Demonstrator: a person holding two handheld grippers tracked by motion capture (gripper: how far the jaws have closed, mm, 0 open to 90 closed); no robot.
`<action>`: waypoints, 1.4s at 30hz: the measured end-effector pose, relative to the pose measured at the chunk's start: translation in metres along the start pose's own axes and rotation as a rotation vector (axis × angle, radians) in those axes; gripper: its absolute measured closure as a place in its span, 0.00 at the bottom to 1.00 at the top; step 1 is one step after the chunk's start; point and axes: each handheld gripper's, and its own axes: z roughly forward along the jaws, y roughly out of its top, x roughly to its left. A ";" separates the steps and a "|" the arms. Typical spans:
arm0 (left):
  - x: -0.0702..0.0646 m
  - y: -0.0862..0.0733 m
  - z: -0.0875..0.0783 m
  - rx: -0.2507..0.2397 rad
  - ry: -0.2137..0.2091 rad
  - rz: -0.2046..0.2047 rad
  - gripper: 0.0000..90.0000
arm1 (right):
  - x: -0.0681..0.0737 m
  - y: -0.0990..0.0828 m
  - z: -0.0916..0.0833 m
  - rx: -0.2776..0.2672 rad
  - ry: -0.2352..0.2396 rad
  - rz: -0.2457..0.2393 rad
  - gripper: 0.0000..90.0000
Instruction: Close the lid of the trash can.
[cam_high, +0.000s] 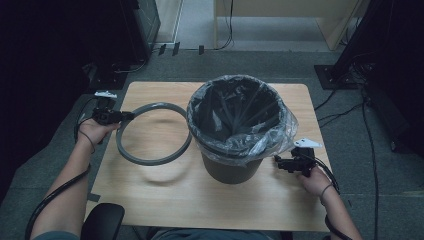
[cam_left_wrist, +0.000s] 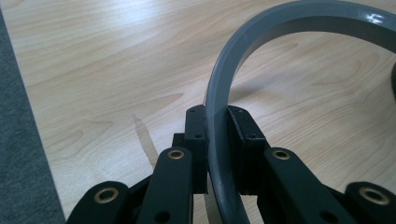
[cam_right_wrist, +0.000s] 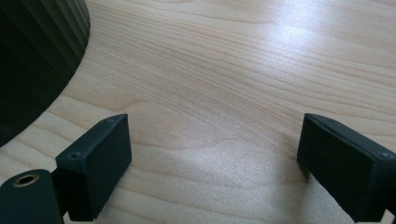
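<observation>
My left gripper (cam_high: 125, 116) sits at the left edge of the pale wood-grain bench (cam_high: 165, 200), my hand wrapped round its black body. Its jaws are clamped on the grey plastic ring (cam_high: 153, 161), a wide flat hoop, taking it at the leftmost part of its band. In the left gripper view the band (cam_left_wrist: 219, 98) runs edge-on between the two black pads (cam_left_wrist: 195, 135), both pressed against it, then curves away to the right above the wood. From the high view the ring's shadow lies on the bench apart from its near arc, so it hangs clear there. Its right side comes just beside the bin; whether they touch I cannot tell.

Centre of bench: a dark round plastic waste bin (cam_high: 230, 172), upright, lined with a black bag (cam_high: 232, 112). A clear plastic film (cam_high: 260, 145) is folded out over the rim and droops down the outer wall.

Right of the bin: my right gripper (cam_high: 276, 160), low near the bench, pointing toward the bin's foot. Jaws spread wide, holding nothing; in the right gripper view bare wood shows between the pads (cam_right_wrist: 100, 163), with the ribbed dark wall of the bin (cam_right_wrist: 37, 56) at upper left.
</observation>
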 end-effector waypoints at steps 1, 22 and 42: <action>-0.001 0.001 -0.002 -0.001 -0.001 -0.001 0.88 | 0.000 0.000 0.000 0.000 0.000 0.000 0.11; -0.007 0.038 -0.039 0.019 -0.025 0.016 0.88 | 0.000 0.000 0.000 0.000 0.000 0.000 0.11; -0.007 0.059 -0.070 0.011 -0.034 0.006 0.88 | 0.000 0.000 0.000 0.000 -0.002 0.000 0.11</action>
